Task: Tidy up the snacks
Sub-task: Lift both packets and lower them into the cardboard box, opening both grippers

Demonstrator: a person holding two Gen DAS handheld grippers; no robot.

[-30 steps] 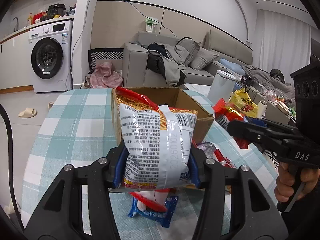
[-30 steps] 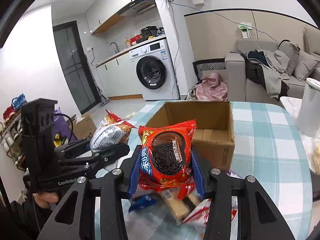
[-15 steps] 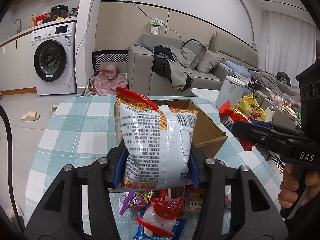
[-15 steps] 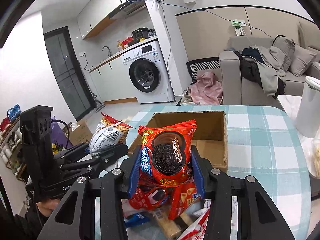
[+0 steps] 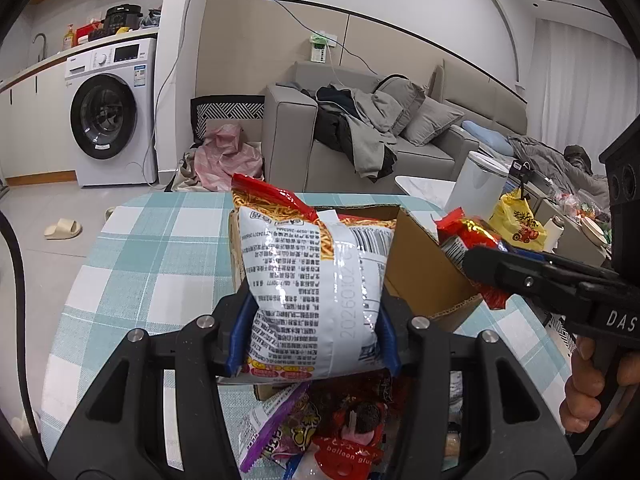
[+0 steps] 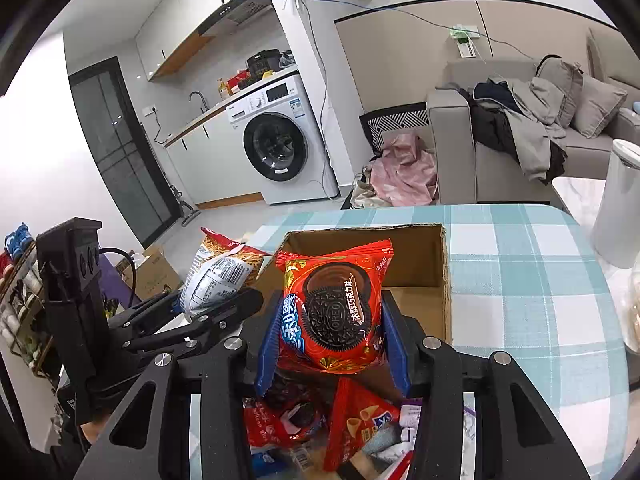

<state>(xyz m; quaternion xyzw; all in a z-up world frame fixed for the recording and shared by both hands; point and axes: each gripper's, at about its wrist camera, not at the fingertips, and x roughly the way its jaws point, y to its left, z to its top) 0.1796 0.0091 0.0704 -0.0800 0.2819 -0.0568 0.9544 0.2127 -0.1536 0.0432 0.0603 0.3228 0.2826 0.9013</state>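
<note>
Two hand-held claws, each pinching one snack above a table with a teal-and-white checked cloth. The left claw presses its blue pads against both sides of a puffed white noodle bag, held upright with its printed back toward the camera and its red top edge pointing up. Directly beyond this bag stands an open cardboard box; the bag hides most of the box's near wall. Below the left claw lies a heap of loose snack packets, among them a purple-edged one and a red one. To the right of the left claw, the right claw reaches in from the side, carrying a red packet whose end shows past its tip. From the right wrist view, the right claw clamps a red cookie packet between its blue pads, upright, with the printed cookie facing the camera. The box sits just behind this packet, its opening facing up. Beneath the right claw lie more packets, including a red cone-snack bag. To the left of the right claw, the left claw appears side-on with the noodle bag in its grip.
</note>
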